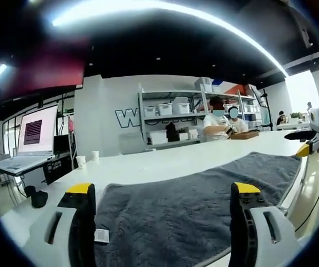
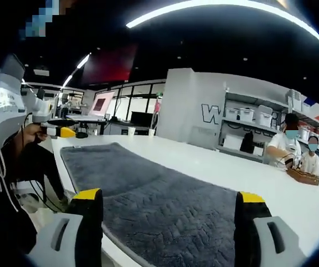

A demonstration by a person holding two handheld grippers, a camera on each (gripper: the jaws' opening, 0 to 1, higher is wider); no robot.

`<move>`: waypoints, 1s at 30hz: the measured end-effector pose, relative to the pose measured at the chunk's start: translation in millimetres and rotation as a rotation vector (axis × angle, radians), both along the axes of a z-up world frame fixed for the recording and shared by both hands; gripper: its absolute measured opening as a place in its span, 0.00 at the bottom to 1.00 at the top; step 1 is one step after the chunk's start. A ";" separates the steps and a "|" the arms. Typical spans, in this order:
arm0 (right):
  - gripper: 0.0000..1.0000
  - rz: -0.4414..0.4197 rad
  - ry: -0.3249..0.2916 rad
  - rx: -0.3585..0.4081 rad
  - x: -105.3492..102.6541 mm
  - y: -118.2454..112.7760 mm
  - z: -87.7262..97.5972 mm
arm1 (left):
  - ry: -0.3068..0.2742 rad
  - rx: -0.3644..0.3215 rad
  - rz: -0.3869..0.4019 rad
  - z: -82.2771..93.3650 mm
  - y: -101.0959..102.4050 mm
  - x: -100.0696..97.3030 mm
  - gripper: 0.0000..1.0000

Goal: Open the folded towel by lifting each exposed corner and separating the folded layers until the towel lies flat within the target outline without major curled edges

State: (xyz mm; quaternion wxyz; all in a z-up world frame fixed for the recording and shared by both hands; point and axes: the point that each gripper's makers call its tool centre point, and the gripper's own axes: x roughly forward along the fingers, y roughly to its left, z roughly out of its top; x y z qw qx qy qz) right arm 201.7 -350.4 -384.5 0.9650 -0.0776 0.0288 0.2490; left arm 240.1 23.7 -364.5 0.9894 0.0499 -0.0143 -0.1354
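Grey towel (image 1: pixel 193 206) spread long on the white table (image 1: pixel 165 161), near the table's front edge, reaching from one gripper to the other. Small white label (image 1: pixel 101 236) at the towel edge, just beside the left jaw. Left gripper (image 1: pixel 162 192) with jaws wide apart, nothing between them, towel below. Right gripper (image 2: pixel 170 197) likewise wide apart, over the towel's other end (image 2: pixel 165 211). Much bare table beyond the far towel edge. Shelves (image 1: pixel 176 114), laptop (image 1: pixel 31 139) and two seated people (image 2: pixel 295 150) well apart from the towel.
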 end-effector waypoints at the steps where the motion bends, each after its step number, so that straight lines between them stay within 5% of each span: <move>1: 0.99 0.000 0.000 -0.004 0.0 -0.1 -0.1 | 0.000 0.000 0.000 0.0 0.4 -0.1 0.99; 3: 0.99 -0.032 0.002 -0.078 1.5 -5.6 -4.0 | 0.001 -0.002 0.011 -0.5 4.8 -0.5 0.99; 30: 0.95 0.015 0.036 -0.070 1.9 6.4 -15.2 | 0.061 -0.001 0.040 -18.3 10.8 -4.3 0.97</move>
